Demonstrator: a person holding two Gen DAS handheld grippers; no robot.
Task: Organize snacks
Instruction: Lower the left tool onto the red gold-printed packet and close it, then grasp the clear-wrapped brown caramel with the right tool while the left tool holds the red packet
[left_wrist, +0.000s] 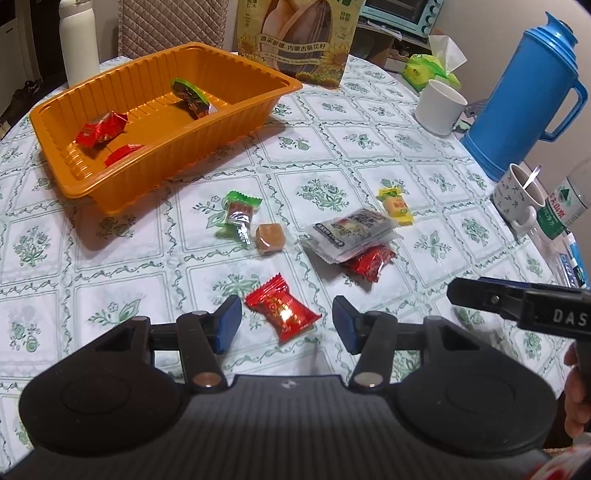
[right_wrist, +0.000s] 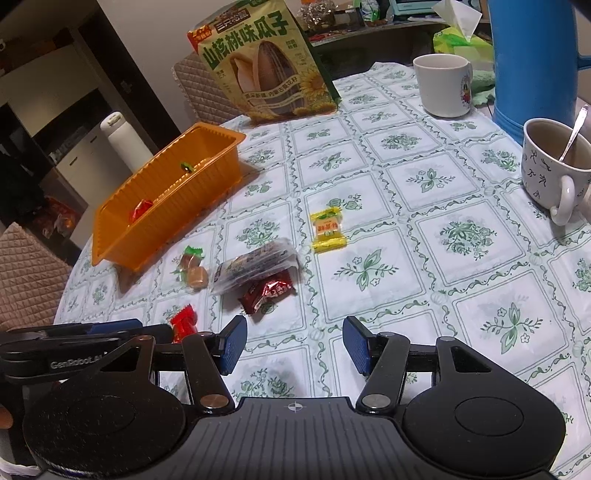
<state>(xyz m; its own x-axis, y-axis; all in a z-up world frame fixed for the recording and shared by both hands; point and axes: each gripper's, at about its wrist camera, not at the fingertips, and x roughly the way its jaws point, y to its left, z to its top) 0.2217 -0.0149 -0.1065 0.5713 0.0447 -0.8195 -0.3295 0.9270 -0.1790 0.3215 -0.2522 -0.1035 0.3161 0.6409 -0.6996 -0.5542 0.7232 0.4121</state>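
Note:
An orange tray (left_wrist: 240, 122) (right_wrist: 221, 162) holds two red candies (left_wrist: 101, 129) and a green-wrapped snack (left_wrist: 190, 96). Loose on the tablecloth lie a red candy (left_wrist: 282, 312) (right_wrist: 183, 320), a green-wrapped candy (left_wrist: 238, 214), a brown cube (left_wrist: 269, 236), a grey packet (left_wrist: 351, 230) (right_wrist: 255, 266) over a dark red candy (left_wrist: 369, 263) (right_wrist: 267, 291), and a yellow candy (left_wrist: 397, 205) (right_wrist: 328, 230). My left gripper (left_wrist: 286, 323) is open with the red candy between its fingers. My right gripper (right_wrist: 294, 343) is open and empty above bare cloth.
A sunflower-seed bag (right_wrist: 264, 70) stands behind the tray. A white mug (right_wrist: 443, 85), a blue thermos (left_wrist: 524, 96), a patterned cup with a spoon (right_wrist: 554, 166), a tissue pack (left_wrist: 432, 66), a water bottle (left_wrist: 561, 210) and a white flask (left_wrist: 79, 40) ring the table.

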